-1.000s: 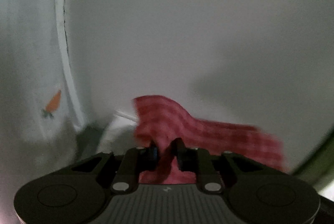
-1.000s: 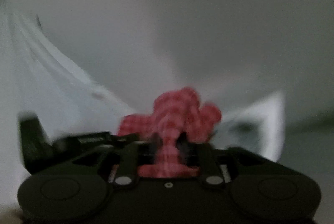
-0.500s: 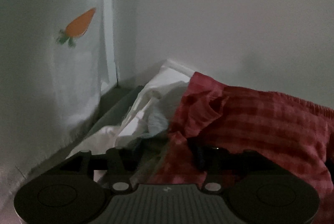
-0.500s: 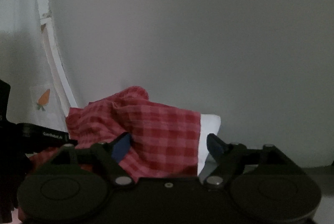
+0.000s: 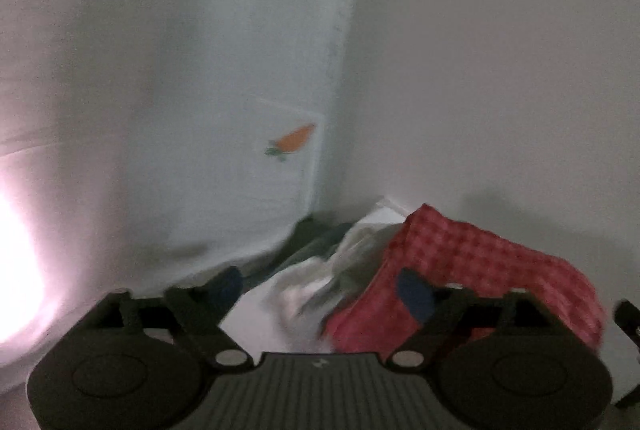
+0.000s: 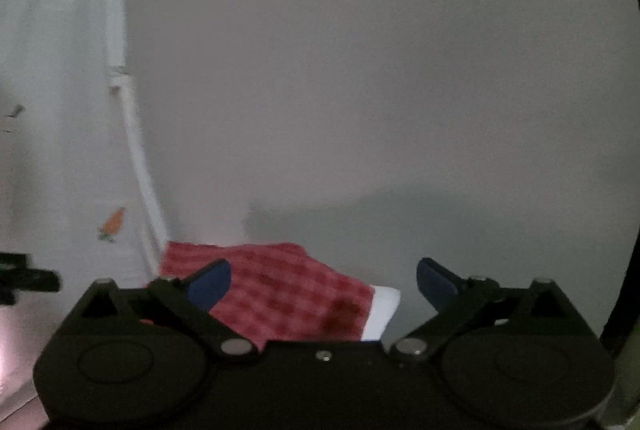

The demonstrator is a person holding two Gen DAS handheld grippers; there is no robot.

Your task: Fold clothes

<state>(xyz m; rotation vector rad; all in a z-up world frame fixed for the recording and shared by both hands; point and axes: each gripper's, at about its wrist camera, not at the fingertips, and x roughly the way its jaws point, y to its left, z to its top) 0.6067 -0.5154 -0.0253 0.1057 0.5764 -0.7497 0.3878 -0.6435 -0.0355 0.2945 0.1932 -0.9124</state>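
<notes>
Both grippers hang empty, jaws spread, over a red checked garment at the foot of a pale wall.

The left gripper [image 5: 320, 290] holds nothing, its blue-padded fingers wide apart; the right gripper [image 6: 324, 282] is likewise released. The red checked garment [image 6: 280, 294] lies crumpled beside white cloth [image 5: 304, 290], in a corner where a curtain with a carrot print [image 5: 292, 141] hangs.
</notes>
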